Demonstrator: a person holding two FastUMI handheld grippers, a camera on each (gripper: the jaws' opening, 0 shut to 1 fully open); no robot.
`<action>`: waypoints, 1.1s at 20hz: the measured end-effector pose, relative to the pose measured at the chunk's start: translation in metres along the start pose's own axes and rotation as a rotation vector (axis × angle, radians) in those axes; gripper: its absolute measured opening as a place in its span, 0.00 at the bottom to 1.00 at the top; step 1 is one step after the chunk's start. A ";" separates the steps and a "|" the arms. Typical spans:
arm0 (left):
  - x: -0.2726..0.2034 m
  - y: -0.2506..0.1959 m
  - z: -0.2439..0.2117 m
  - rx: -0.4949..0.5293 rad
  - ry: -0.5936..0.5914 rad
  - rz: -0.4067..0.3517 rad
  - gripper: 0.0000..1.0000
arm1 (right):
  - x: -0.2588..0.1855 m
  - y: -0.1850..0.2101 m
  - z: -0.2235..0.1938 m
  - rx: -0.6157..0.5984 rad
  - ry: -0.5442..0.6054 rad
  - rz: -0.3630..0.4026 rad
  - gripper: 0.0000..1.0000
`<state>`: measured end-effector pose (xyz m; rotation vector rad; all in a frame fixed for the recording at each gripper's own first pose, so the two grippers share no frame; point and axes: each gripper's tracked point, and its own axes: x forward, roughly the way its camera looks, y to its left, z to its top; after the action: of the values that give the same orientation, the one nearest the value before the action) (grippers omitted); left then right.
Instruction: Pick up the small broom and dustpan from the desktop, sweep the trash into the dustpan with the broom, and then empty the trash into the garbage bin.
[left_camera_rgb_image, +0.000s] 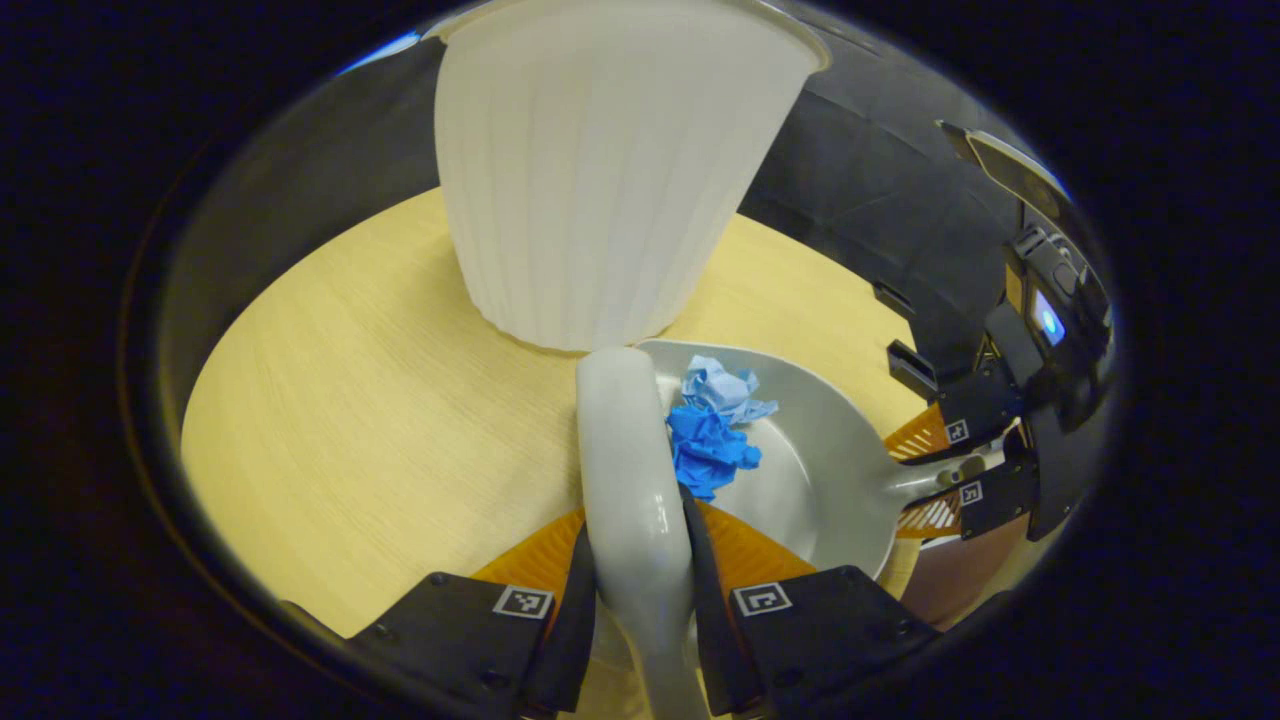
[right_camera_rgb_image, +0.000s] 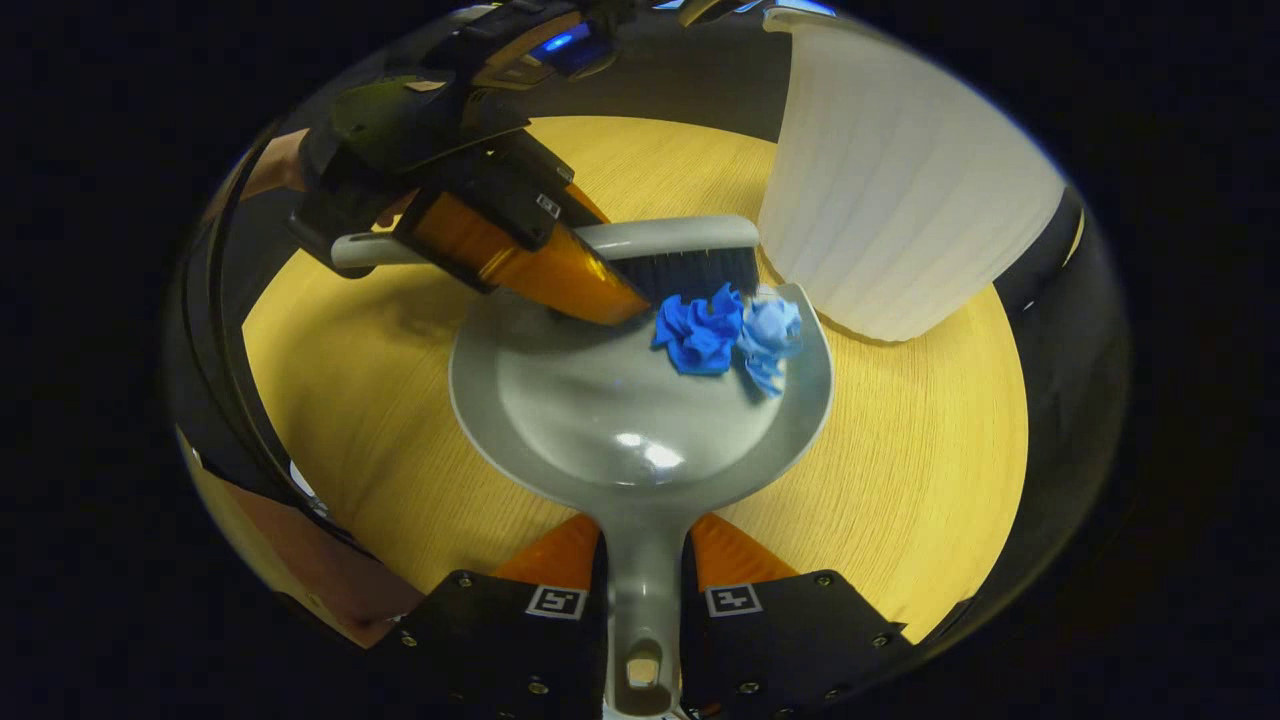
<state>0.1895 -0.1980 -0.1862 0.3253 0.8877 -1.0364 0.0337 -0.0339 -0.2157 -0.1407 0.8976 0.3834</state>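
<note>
left gripper (left_camera_rgb_image: 637, 560) is pinching the broom (left_camera_rgb_image: 630, 450); right gripper (right_camera_rgb_image: 642, 590) is pinching the dustpan (right_camera_rgb_image: 640, 420) holding 2 paper wads (right_camera_rgb_image: 728, 335); no readable writing.

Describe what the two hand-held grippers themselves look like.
Each hand-held gripper, left and right, has a black bolted body, translucent orange fingers and small square black-and-white tags. A blue light glows on the right one's upper housing.
</note>
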 end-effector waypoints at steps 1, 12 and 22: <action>-0.002 -0.001 -0.003 -0.002 -0.003 0.000 0.51 | -0.003 -0.001 0.001 0.004 -0.004 -0.002 0.29; -0.033 0.021 -0.017 -0.097 -0.047 0.079 0.51 | 0.005 0.001 0.002 0.054 0.027 -0.033 0.29; -0.053 0.034 -0.075 -0.148 -0.029 0.159 0.51 | 0.006 0.015 0.018 0.179 0.026 -0.114 0.29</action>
<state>0.1708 -0.1023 -0.1980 0.2515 0.8924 -0.8218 0.0446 -0.0133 -0.2086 -0.0320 0.9409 0.1949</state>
